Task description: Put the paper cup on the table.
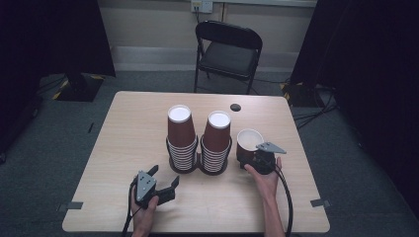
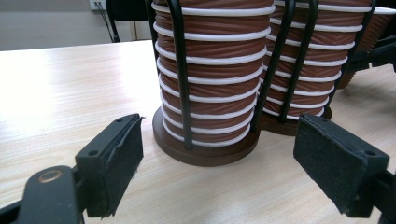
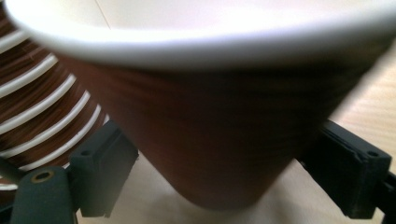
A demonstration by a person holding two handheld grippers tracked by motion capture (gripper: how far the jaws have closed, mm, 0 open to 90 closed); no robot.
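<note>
Two tall stacks of brown ribbed paper cups with white rims, the left stack (image 1: 180,136) (image 2: 210,70) and the right stack (image 1: 216,140) (image 2: 313,56), stand in a black wire holder (image 1: 197,167) (image 2: 205,151) at mid-table. A single brown cup (image 1: 248,140) (image 3: 210,116) with a white inside stands mouth up just right of the holder. My right gripper (image 1: 253,157) (image 3: 219,163) is open, one jaw on each side of that cup's lower part. My left gripper (image 1: 165,175) (image 2: 219,158) is open just in front of the left stack, nothing between its jaws.
The wooden table (image 1: 138,123) has a small dark round hole (image 1: 235,107) near its far edge. A black folding chair (image 1: 227,49) stands beyond the table. Dark curtains hang on both sides.
</note>
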